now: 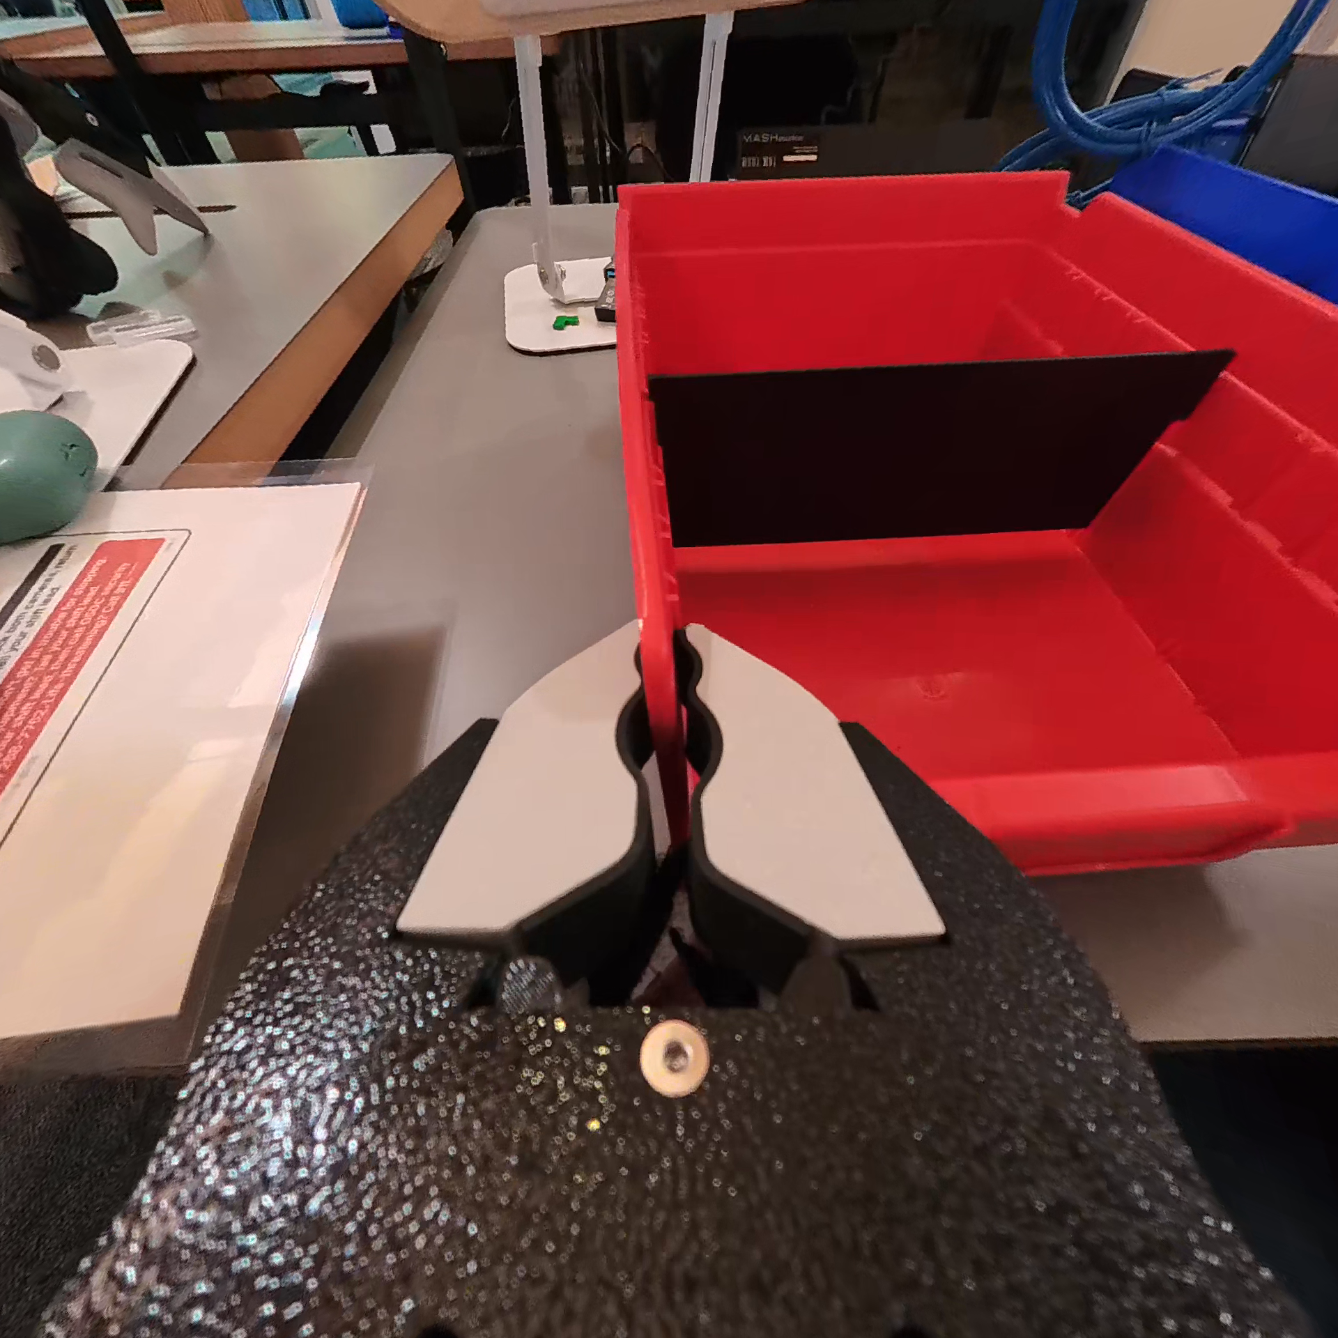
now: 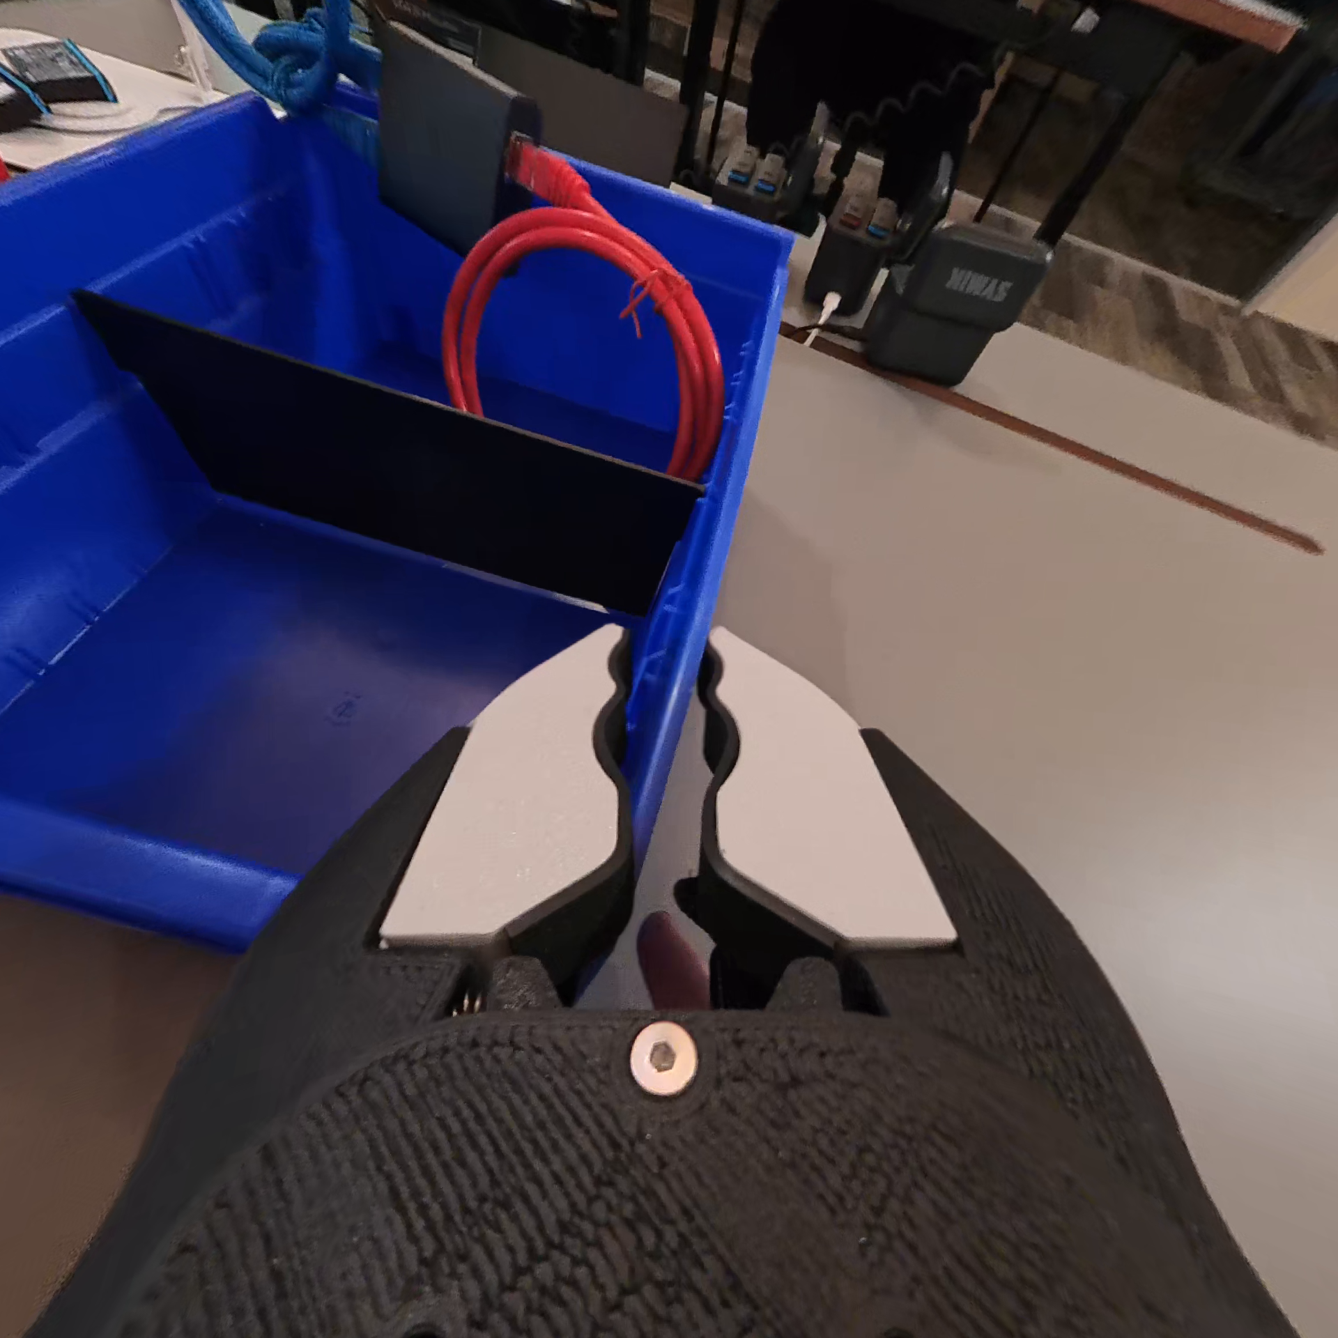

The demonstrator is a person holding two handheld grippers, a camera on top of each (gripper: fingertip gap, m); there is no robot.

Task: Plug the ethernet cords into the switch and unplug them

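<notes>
Two bins, one gripper on each. Our left gripper has its fingers closed down on the left side wall of the red bin, one finger outside, one inside, wall pinched between them near the front corner. Red bin sits on the grey tabletop, long axis running away from us, black divider standing crosswise at mid-length; both compartments look empty. A laminated sheet lies just left of it.

Our right gripper straddles the right side wall of the blue bin; the fingers are narrowly parted, left one against the wall, a slim gap showing on the right, so we can't tell if it is a firm clamp. Blue bin also points away, black divider across it, a coiled red cable standing in the far compartment against the right wall. Our guess: gripping outer walls gives handles on each bin.
</notes>
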